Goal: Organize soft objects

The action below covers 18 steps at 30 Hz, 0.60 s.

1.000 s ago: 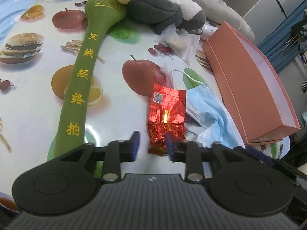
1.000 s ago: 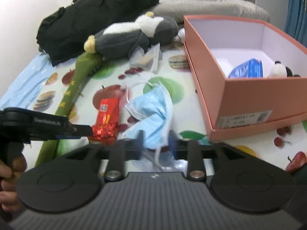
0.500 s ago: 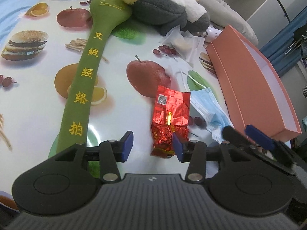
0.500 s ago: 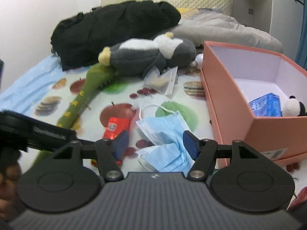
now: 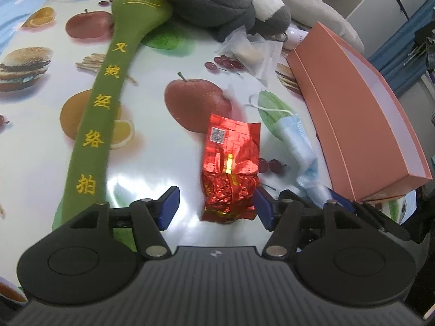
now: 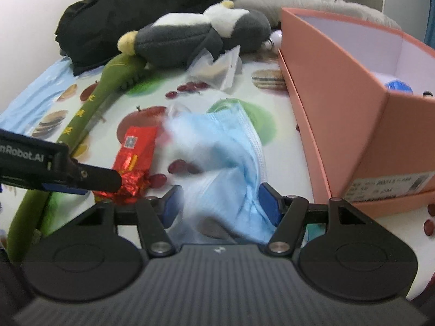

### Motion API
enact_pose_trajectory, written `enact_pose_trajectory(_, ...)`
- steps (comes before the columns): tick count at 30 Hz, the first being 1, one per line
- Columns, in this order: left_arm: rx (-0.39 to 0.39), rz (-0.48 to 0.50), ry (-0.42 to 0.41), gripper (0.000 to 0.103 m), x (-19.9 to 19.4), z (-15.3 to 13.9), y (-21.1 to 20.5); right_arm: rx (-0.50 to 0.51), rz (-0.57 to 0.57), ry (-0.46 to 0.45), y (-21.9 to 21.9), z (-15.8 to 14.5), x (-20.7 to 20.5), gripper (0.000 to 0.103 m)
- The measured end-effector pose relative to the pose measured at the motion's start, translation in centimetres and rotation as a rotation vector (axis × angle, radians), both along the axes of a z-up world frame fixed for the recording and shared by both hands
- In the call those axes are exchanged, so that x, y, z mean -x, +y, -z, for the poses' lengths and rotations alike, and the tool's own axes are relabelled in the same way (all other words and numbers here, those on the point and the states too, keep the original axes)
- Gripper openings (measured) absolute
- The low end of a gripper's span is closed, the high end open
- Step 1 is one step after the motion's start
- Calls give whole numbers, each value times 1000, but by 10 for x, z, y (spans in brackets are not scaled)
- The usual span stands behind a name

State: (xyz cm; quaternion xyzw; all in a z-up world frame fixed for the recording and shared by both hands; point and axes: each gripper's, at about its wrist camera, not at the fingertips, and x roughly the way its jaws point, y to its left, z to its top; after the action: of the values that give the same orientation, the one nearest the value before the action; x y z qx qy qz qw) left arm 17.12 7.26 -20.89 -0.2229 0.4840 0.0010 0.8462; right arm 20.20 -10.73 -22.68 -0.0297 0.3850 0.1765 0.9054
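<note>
A red foil packet (image 5: pixel 231 163) lies on the fruit-print tablecloth. Its near end sits between the jaws of my left gripper (image 5: pixel 216 205), which are opening, and the pads do not press on it. A crumpled blue face mask (image 6: pixel 231 146) lies just right of the packet, its near part between the wide jaws of my right gripper (image 6: pixel 220 203), unpinched. A long green padded stick (image 5: pixel 100 108) with yellow characters runs up the left. A grey-and-white plush penguin (image 6: pixel 190 35) lies at the back on the stick's head.
An open pink box (image 6: pixel 339 95) stands to the right with a blue packet (image 6: pixel 398 85) inside. Clear sachets (image 5: pixel 252 51) lie in front of the plush. A black garment (image 6: pixel 136 13) and grey bedding (image 6: pixel 312 2) fill the back. A left gripper finger (image 6: pixel 81 176) reaches in from the left.
The left jaws have widened around the red packet's near end. My right gripper has sunk closer to the blue mask and its jaws stand wider, with the mask now between them.
</note>
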Motion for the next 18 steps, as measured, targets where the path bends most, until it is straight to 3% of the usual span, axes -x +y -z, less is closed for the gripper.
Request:
enact_pose_trajectory(3,-39,19,1,68,-3,0,-7,11,0,2,-2,0,0,52)
enact_pose_trajectory(5,-62,34,3,68,-6,0,-12,22,10,0,-4,-1,-1,32)
enact_pose_trajectory(8,-77,48,7,69,-9,0,-18,12,22,14,-10,-2,-5,14)
enact_pose_trajectory(12,-112,78,4,72,-13,1,-30,5,27,24,-13,-5,-3,11)
enact_pose_trajectory(18,-204,89,-4,70,-18,4,-48,-2,36,20,-18,-11,2,10)
